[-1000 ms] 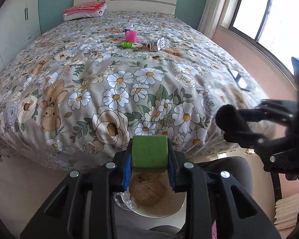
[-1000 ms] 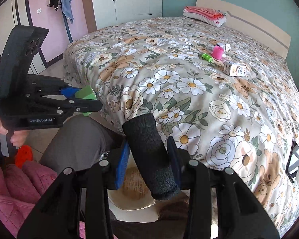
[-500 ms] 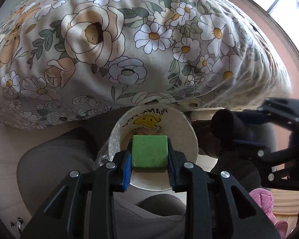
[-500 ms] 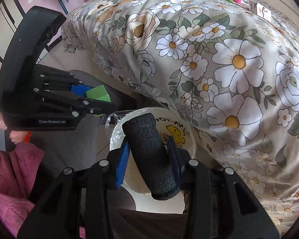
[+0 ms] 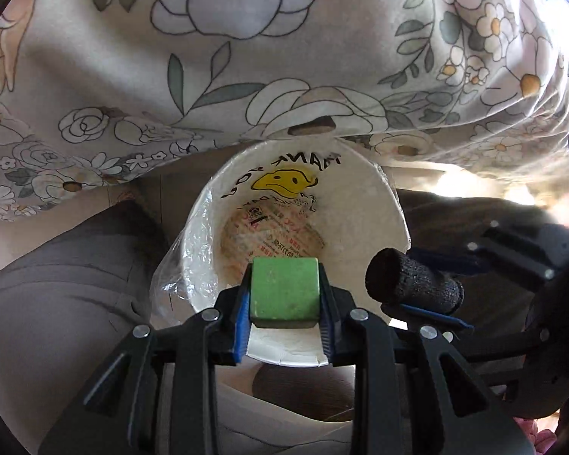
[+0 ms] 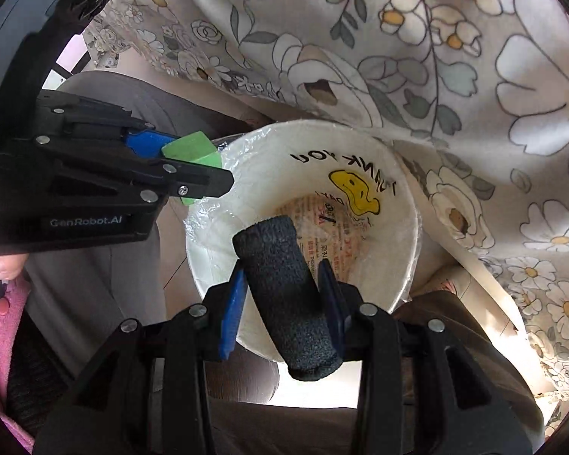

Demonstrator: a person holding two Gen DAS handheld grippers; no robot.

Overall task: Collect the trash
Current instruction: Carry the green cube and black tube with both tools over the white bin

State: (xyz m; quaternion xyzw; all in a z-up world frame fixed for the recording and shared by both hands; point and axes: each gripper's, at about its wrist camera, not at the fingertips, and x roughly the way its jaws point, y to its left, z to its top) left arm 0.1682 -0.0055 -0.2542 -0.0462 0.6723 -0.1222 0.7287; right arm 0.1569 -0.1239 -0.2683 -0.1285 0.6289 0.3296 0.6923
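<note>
Readable markings: "GenRobot.AI" in pale letters on the black body of the left claw [image 6: 193, 167]. Inside the white paper bucket [image 6: 406, 204], upside-down black lettering, apparently "THANK YOU", above a yellow smiley face [image 6: 354, 189]; the printed paper at its bottom is illegible.

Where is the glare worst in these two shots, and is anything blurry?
Left wrist view: sunlight blows out the right edge beyond the bin, and the bedspread bows with fisheye. Right wrist view: evenly lit, bright floor patch below the bin; foam roll sharp.

Dim foreground, blown-out daylight glare at right, fisheye-warped edges, perhaps slight blur
</note>
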